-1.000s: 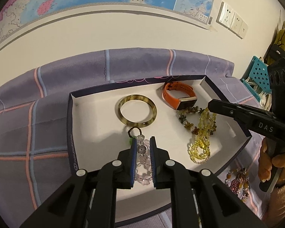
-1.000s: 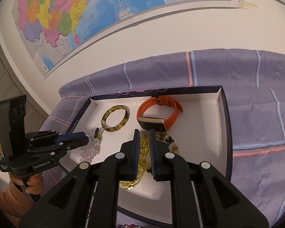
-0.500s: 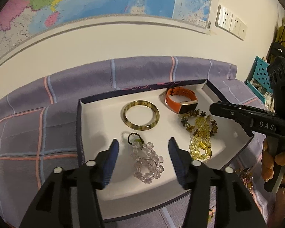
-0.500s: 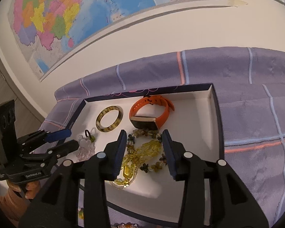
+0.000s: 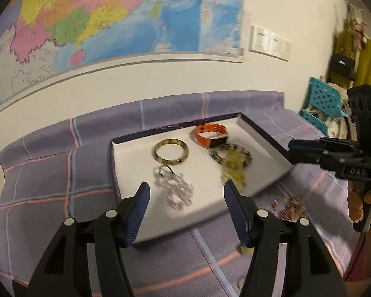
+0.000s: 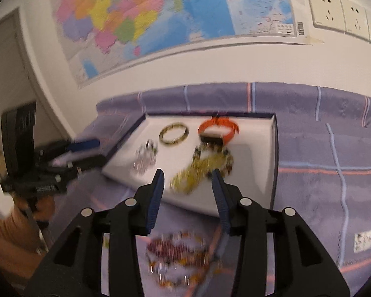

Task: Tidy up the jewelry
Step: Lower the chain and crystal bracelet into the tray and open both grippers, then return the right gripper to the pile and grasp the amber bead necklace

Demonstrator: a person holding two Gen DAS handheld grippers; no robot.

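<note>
A white tray with a dark rim (image 5: 259, 130) (image 6: 272, 148) lies on a purple checked cloth. In it lie a clear bead bracelet (image 5: 176, 189) (image 6: 144, 159), a tortoiseshell bangle (image 5: 171, 151) (image 6: 173, 133), an orange watch band (image 5: 210, 136) (image 6: 219, 131) and a yellow bead strand (image 5: 232, 167) (image 6: 197, 174). My left gripper (image 5: 185, 195) is open and empty, above the tray's near edge. My right gripper (image 6: 187, 184) is open and empty, above the tray's near side. A red and amber bead bracelet (image 6: 178, 257) (image 5: 288, 206) lies on the cloth outside the tray.
A small gold piece (image 5: 244, 248) lies on the cloth near the tray. A wall with a map (image 5: 111, 24) stands behind the table. Teal baskets (image 5: 324, 99) stand at the right. A door (image 6: 2, 74) is at the left.
Both grippers opened, let go of the clear bracelet and the yellow strand in the tray, and drew back and up from it. The red bracelet on the cloth came into the right wrist view.
</note>
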